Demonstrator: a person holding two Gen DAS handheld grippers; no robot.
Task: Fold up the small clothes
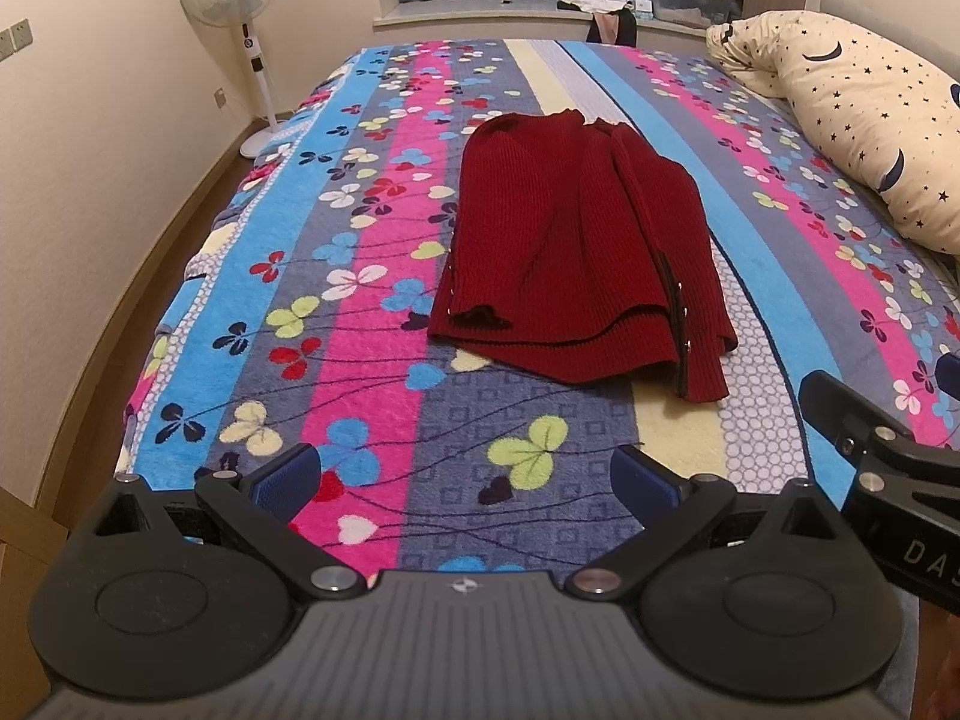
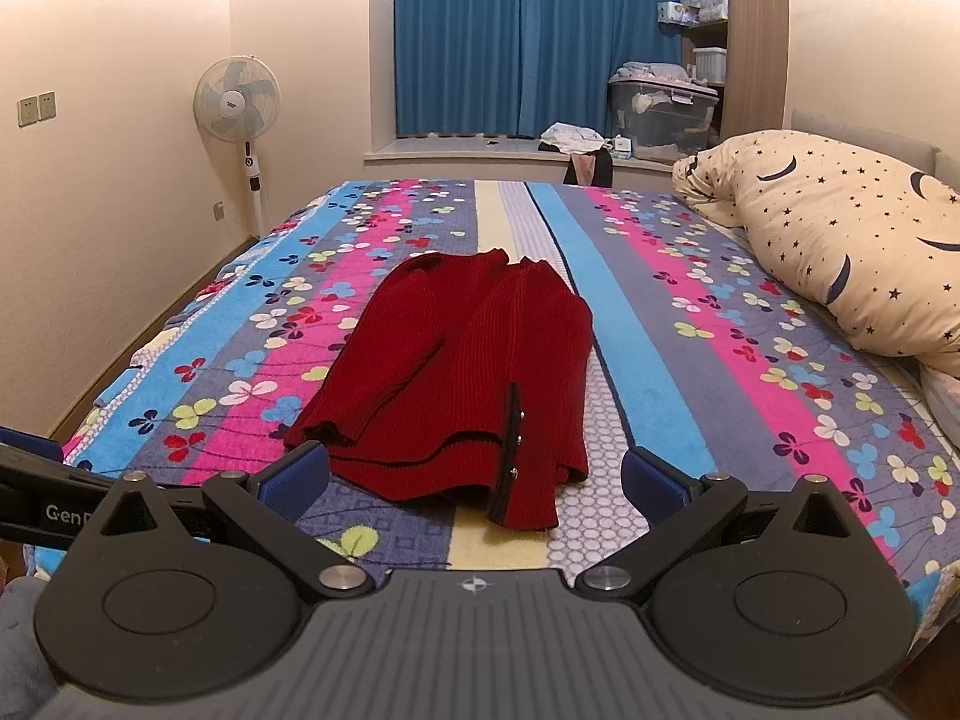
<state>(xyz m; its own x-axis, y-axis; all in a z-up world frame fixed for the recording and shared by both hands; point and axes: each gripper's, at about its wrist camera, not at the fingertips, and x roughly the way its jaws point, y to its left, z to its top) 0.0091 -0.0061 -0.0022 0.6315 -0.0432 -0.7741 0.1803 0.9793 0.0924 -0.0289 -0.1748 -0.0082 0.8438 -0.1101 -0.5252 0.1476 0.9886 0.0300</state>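
A dark red knitted sweater [image 1: 576, 252] lies flat on the bed [image 1: 372, 312], on a fleece blanket striped in blue, pink, grey and pale yellow with clover shapes. Both sleeves are folded in over the body, so the garment forms a long narrow shape running from its near hem to its collar at the far end; the right sleeve cuff [image 2: 528, 498] sticks out past the hem toward the near edge. The left gripper [image 1: 462, 480] hovers over the near part of the blanket with its blue-padded fingers spread wide apart, holding nothing, short of the sweater. The right gripper [image 2: 477, 474] is likewise wide open and holds nothing, with the sweater's near hem and cuff lying between its two fingers as seen from its camera. A star-and-moon pillow [image 2: 840, 240] rests on the right side of the bed. A standing fan [image 2: 237, 102] is at the far left by the wall, and blue curtains [image 2: 528, 36] hang at the far end.
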